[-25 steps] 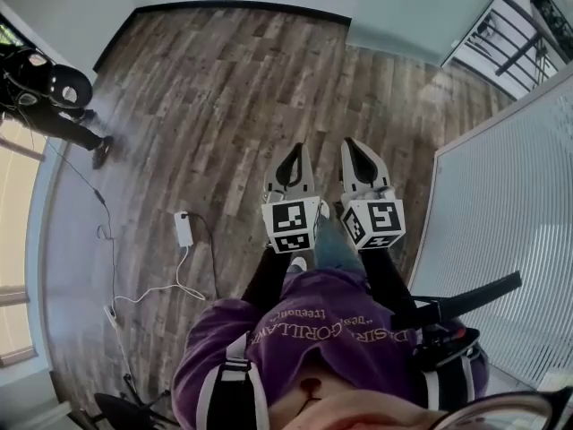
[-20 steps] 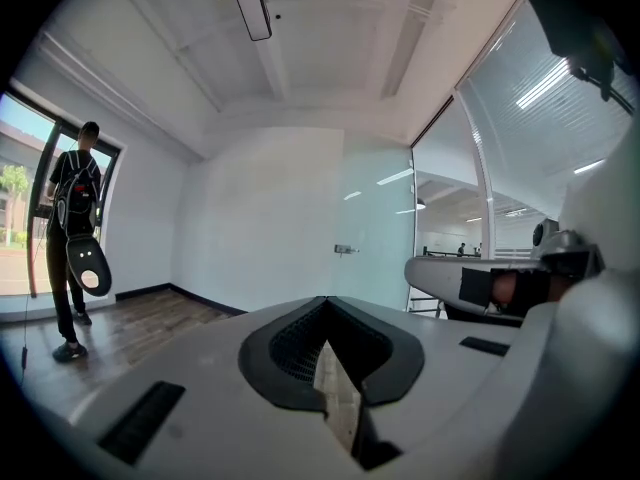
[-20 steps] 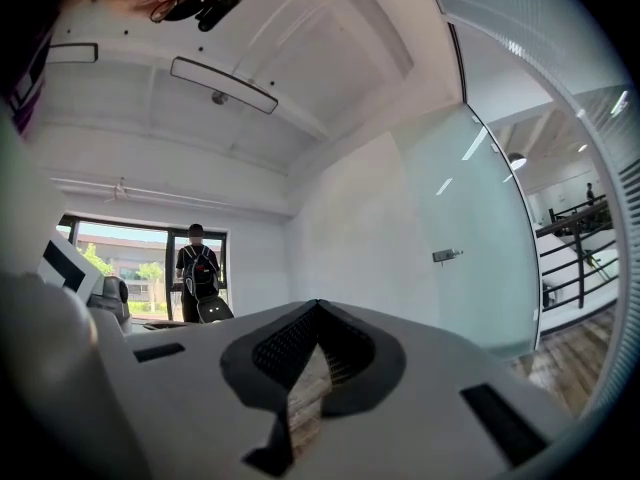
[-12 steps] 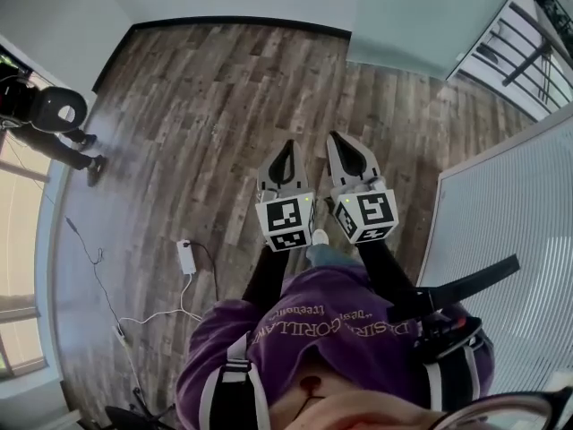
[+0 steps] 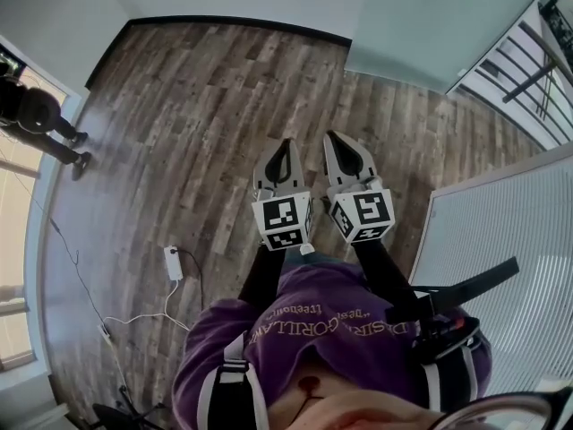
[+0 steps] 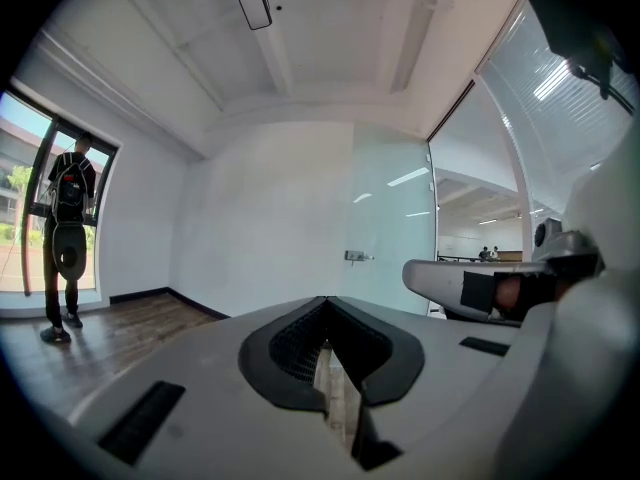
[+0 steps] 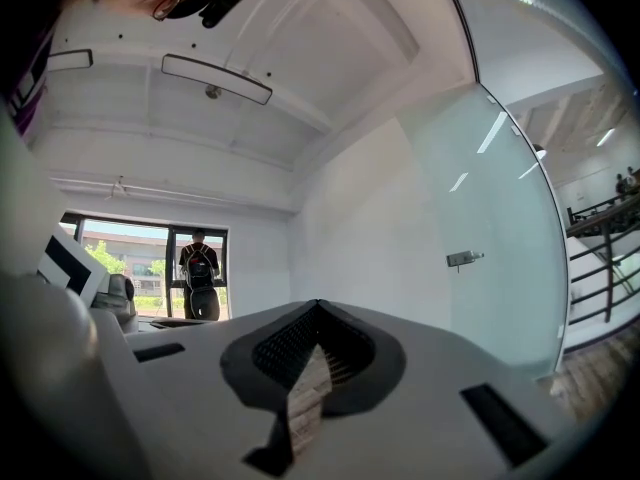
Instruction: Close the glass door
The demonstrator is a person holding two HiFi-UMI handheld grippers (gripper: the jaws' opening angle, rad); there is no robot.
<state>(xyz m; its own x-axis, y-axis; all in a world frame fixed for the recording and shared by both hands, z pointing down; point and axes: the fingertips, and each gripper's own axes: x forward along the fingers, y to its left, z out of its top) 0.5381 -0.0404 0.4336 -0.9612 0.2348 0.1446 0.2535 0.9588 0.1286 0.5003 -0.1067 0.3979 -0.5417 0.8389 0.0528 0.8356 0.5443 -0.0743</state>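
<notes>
Glass door (image 5: 421,25) stands ahead and slightly right of both grippers, well apart from them across the wood floor (image 5: 179,106). Left gripper (image 5: 285,145) and right gripper (image 5: 332,138) sit side by side, jaws closed together, holding nothing.
</notes>
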